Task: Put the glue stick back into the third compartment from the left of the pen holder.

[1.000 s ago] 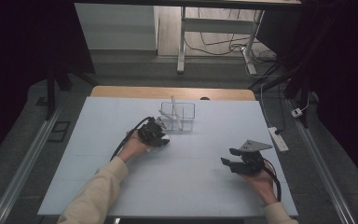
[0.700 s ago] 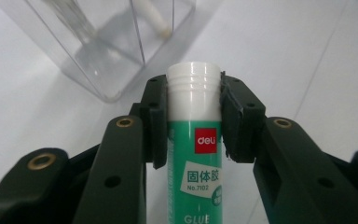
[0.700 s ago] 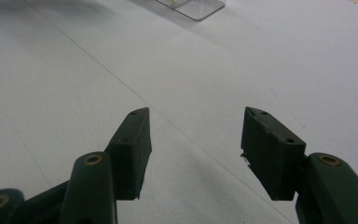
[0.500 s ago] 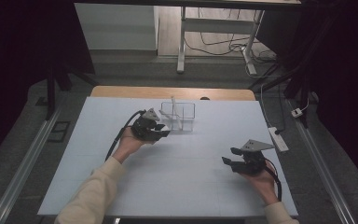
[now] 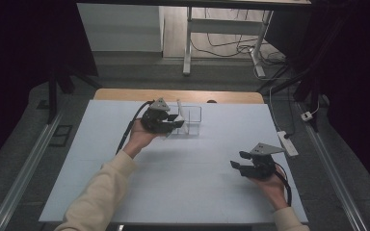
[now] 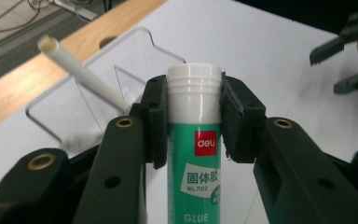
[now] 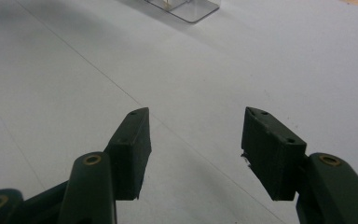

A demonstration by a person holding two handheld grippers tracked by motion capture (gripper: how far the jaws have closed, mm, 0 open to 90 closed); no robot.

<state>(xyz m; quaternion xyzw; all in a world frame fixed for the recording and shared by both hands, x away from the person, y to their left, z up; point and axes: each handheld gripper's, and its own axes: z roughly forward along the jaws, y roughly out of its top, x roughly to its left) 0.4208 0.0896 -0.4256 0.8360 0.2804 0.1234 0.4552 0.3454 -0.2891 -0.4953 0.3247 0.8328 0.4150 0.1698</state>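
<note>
Two jaws of left gripper (image 6: pixel 193 121) clamped on Deli glue stick (image 6: pixel 194 154): keep upright, lower into clear organizer (image 5: pixel 191 119) beside white tube (image 6: pixel 81 74). Right gripper (image 7: pixel 193 154) wide, idle.

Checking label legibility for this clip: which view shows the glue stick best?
The left gripper view: the glue stick stands close up between the left gripper pads, white cap and green label readable. In the high view it is too small to tell within that gripper. The right gripper view looks across the table.
</note>
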